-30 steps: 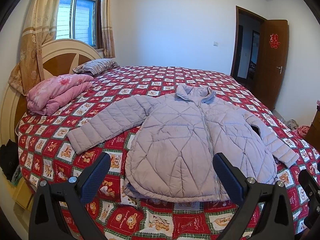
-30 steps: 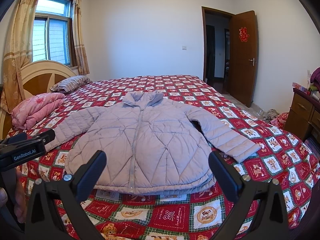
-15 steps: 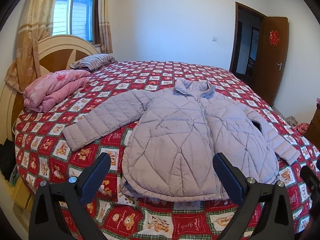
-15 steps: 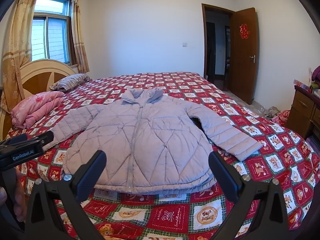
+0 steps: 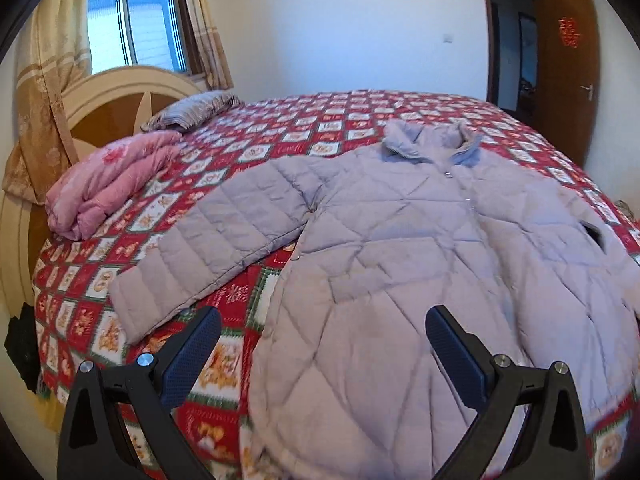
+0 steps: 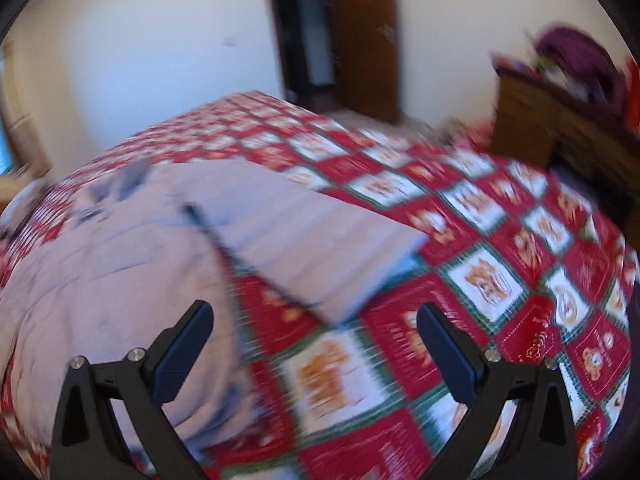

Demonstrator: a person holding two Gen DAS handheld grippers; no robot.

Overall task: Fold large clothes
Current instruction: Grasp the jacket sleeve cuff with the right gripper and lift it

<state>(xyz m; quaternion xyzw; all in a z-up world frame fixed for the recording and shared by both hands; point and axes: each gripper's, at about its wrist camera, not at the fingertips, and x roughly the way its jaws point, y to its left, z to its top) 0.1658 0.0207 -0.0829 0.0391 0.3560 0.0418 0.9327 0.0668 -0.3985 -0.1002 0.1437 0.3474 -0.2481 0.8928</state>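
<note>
A lilac quilted jacket lies face up, zipped, on the red patterned bedspread, with both sleeves spread out. Its left sleeve reaches toward the bed's near left corner. My left gripper is open and empty, low over the jacket's hem on the left side. In the blurred right wrist view the jacket's body is at the left and its other sleeve runs toward the middle. My right gripper is open and empty just in front of that sleeve's cuff.
A folded pink quilt and a striped pillow lie by the headboard. A brown door stands open at the right. A wooden dresser with clutter stands right of the bed.
Both grippers have moved down and closer to the jacket. The right one has swung right toward the right sleeve, blurring its view. Both stay open.
</note>
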